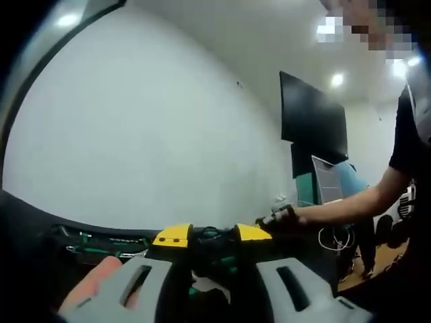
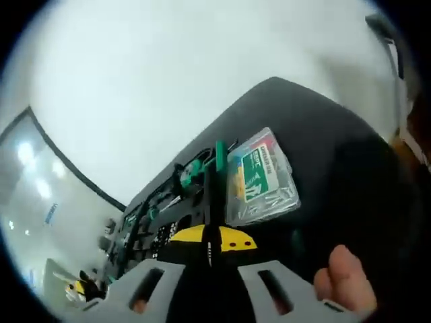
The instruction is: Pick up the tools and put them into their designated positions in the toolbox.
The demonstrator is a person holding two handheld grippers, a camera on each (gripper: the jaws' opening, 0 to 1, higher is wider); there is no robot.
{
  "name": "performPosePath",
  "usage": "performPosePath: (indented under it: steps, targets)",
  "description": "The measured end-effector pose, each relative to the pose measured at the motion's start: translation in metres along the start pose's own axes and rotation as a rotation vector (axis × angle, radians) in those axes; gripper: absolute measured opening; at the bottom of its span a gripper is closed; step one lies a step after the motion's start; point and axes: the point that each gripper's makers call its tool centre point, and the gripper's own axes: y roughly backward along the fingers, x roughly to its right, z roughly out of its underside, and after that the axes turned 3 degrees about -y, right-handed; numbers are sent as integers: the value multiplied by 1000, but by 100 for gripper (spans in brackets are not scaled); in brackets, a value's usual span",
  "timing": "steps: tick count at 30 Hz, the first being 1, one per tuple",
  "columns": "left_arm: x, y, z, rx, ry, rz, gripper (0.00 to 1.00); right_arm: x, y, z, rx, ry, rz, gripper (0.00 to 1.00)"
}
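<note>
The right gripper (image 2: 210, 259) clamps a thin dark tool (image 2: 211, 208) above the toolbox (image 2: 151, 222); the left gripper (image 1: 212, 235) appears empty, jaws apart, sorting apparently unfinished.

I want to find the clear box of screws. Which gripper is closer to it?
Right. The right gripper, shut on a thin tool, sits just below the clear box. From the left gripper, I cannot see it.

The left gripper (image 1: 212, 235) has matt grey plastic jaws with glossy yellow tips. The right gripper (image 2: 210, 241) looks the same, shut on a slim black tool (image 2: 211, 202) with a green plastic head. Beside it lies a clear glossy plastic case (image 2: 261, 178) with a green paper label, on the matt black toolbox (image 2: 323, 134)
</note>
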Motion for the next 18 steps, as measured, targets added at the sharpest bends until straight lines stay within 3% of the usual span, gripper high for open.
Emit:
performPosePath:
  steps: [3,5,10,12,15,16,18]
  targets:
    - [0,0,0,-1,-1,-1,25,-8,-3,-3,7,130,28,9]
    - [0,0,1,-2,-3,-1,25,-8,-7,-7,-1,162,45,11]
    - [0,0,1,-3,-5,-1,25,-9,-14,-16,-33,454,224,13]
    - [0,0,1,-4,-6,-2,25,-5,-24,-18,-43,424,213,8]
    - [0,0,0,-4,-5,-2,25,2,-36,-30,-34,171,109,8]
    - [0,0,1,-4,-6,-1,25,3,-38,-28,-36,137,84,8]
    - [0,0,0,-3,-6,-1,25,1,-39,-28,-22,165,51,8]
